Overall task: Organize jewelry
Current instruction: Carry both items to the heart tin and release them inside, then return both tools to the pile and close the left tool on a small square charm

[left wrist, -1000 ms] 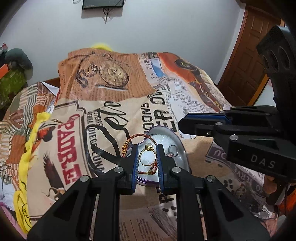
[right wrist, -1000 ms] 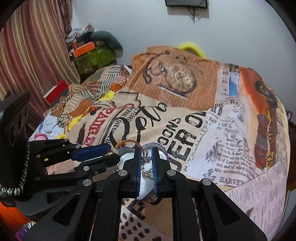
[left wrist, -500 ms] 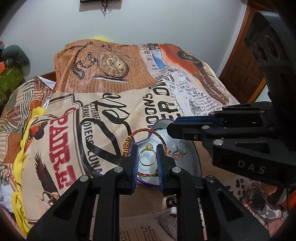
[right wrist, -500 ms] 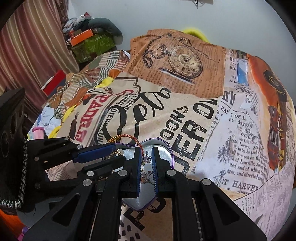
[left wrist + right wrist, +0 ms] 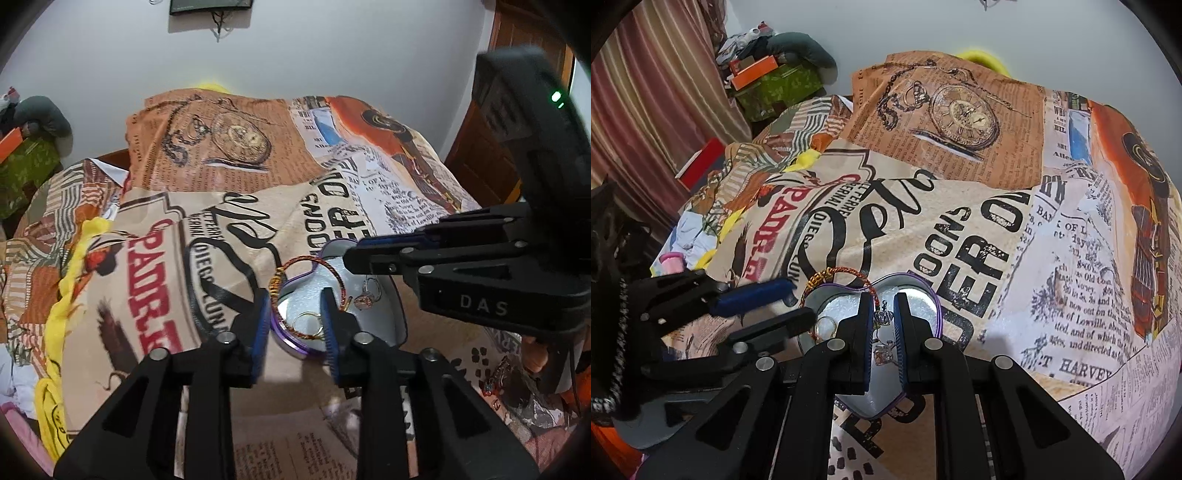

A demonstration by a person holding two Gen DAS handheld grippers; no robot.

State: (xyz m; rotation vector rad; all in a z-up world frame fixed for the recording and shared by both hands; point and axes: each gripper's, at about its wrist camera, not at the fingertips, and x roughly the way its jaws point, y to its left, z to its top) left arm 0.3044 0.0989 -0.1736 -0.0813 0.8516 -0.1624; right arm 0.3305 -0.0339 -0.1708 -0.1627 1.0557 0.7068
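Bed (image 5: 229,229) with a printed cover fills the left wrist view; at lower centre the left hand-held gripper (image 5: 295,317) has just been opening over the heart tin (image 5: 397,325), gold ring (image 5: 308,320) lying loose between. Right wrist view: right hand-held gripper (image 5: 882,326) closed on 1 earring (image 5: 884,316) above the tin; lower it gently before release.

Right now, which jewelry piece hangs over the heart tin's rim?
The red-gold braided bangle: it straddles the heart tin rim. The gold ring and crystal earrings lie fully inside.
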